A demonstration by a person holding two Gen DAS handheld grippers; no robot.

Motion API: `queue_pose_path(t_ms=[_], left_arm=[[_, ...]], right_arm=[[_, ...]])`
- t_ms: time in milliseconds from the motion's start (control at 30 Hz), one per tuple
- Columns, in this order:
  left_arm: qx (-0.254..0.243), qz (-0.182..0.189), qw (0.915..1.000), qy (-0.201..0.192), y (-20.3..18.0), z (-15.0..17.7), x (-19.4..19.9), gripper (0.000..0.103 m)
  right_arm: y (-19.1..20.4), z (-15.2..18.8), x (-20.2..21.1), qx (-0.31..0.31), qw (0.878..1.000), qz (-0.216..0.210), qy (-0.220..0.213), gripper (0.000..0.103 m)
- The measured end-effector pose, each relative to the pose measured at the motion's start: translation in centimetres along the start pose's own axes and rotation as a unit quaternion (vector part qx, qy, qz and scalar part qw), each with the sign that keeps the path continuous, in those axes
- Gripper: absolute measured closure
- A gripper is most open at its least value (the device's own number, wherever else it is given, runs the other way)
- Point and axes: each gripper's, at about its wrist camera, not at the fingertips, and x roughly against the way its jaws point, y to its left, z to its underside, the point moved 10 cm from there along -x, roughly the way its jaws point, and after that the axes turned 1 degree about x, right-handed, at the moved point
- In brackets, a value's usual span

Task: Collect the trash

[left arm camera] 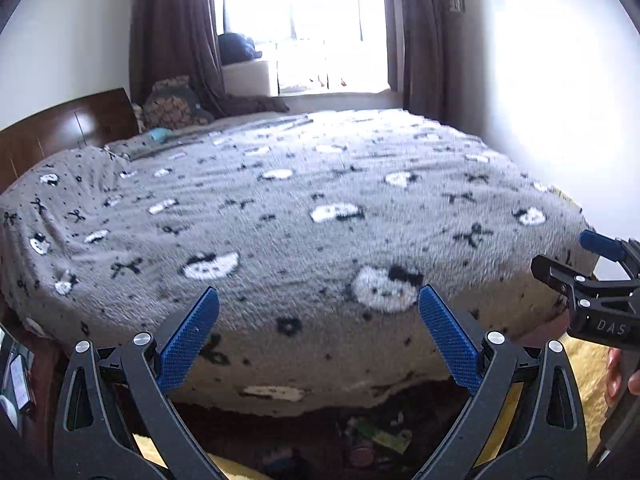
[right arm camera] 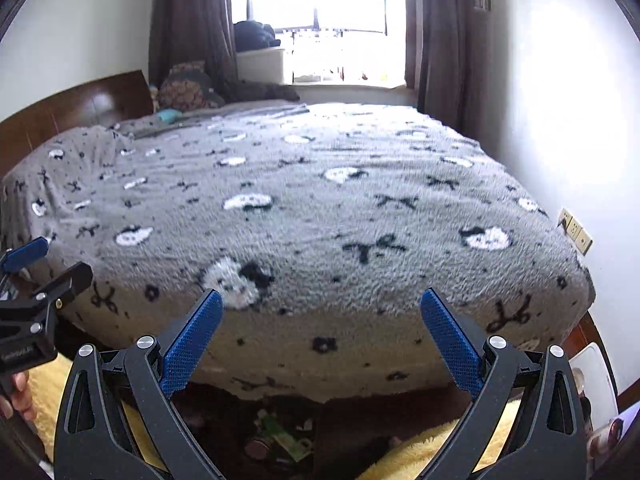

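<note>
Trash lies on the dark floor at the foot of the bed: a green and white wrapper (left arm camera: 382, 434) and a round lid or can (left arm camera: 362, 456) in the left wrist view. The same wrapper (right arm camera: 286, 438) and round piece (right arm camera: 258, 448) show in the right wrist view. My left gripper (left arm camera: 319, 322) is open and empty, held above the trash in front of the bed edge. My right gripper (right arm camera: 322, 322) is open and empty too, at the same height. The right gripper also shows in the left wrist view (left arm camera: 592, 268), and the left gripper in the right wrist view (right arm camera: 44, 268).
A large bed with a grey cat-print blanket (left arm camera: 304, 208) fills the room ahead. A wooden headboard (left arm camera: 64, 128) is at left, curtains and a bright window (left arm camera: 300, 24) at the back, a white wall with sockets (right arm camera: 576, 232) at right. A yellow fluffy rug (right arm camera: 420, 456) lies below.
</note>
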Motion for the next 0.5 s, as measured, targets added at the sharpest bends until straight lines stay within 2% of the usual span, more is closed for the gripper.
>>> queue_pose_path(t_ms=[233, 500], left_arm=[[0.001, -0.027, 0.9988, -0.041, 1.3, -3.5, 3.1, 0.008], [0.007, -0.041, 0.9974, -0.059, 2.1, -4.9, 4.5, 0.008]], right_arm=[[-1.0, -3.1, 3.5, -0.004, 0.999, 0.021, -0.04, 0.004], [-0.9, -4.9, 6.1, 0.003, 0.996, 0.028, -0.08, 0.004]])
